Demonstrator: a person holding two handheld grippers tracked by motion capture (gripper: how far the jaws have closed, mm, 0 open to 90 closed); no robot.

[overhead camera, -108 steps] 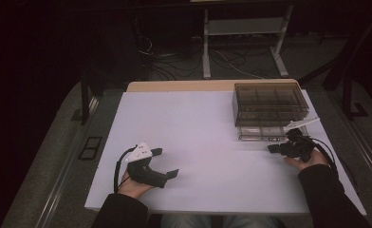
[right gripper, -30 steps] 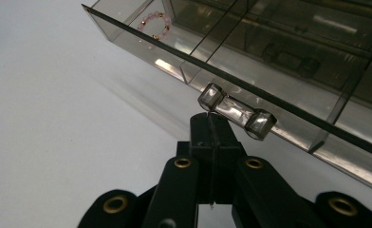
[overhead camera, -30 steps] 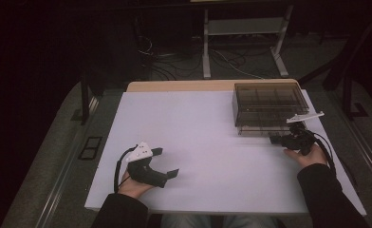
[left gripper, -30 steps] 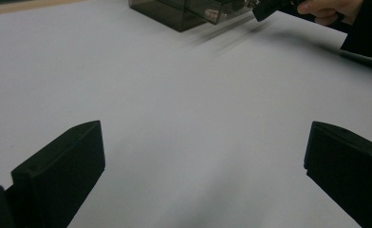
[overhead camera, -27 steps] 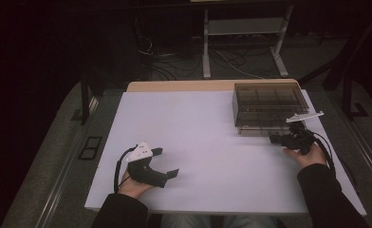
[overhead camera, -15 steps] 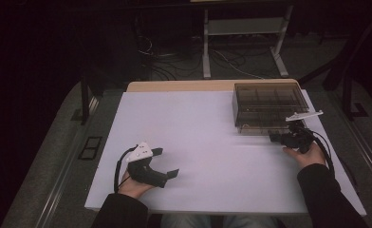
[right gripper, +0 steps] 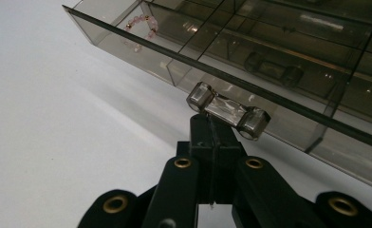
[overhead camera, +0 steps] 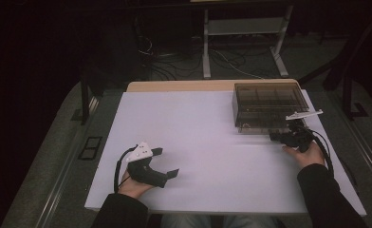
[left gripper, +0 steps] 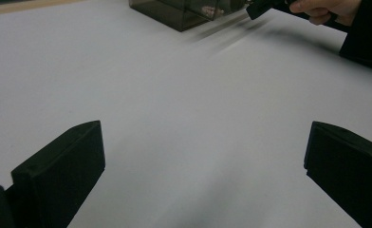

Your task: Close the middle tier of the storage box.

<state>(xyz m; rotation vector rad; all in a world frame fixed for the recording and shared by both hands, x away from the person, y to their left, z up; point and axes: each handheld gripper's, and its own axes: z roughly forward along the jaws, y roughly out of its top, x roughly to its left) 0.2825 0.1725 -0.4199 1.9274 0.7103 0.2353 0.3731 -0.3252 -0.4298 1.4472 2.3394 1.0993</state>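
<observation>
Right gripper (overhead camera: 275, 136) nearer drawer handle (right gripper: 227, 111) (fingers clamped).

high: above, facing forward-down | tool views: low, close | shared: smoky box (overhead camera: 268, 105) on white table (overhead camera: 198, 123)

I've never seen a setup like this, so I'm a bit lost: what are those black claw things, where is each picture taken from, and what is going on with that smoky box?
No robot here: a person holds a two-jaw tool in each hand. One picture looks down from above the white table; the other two come from small cameras riding on the tools, looking along their jaws.

The left gripper rests near the table's front edge, jaws wide apart, holding nothing.

The right gripper has its jaws shut on the clear handle of a drawer in the smoky transparent box at the far right of the table. The drawer is divided into compartments; a pink bead bracelet lies in one of them.
</observation>
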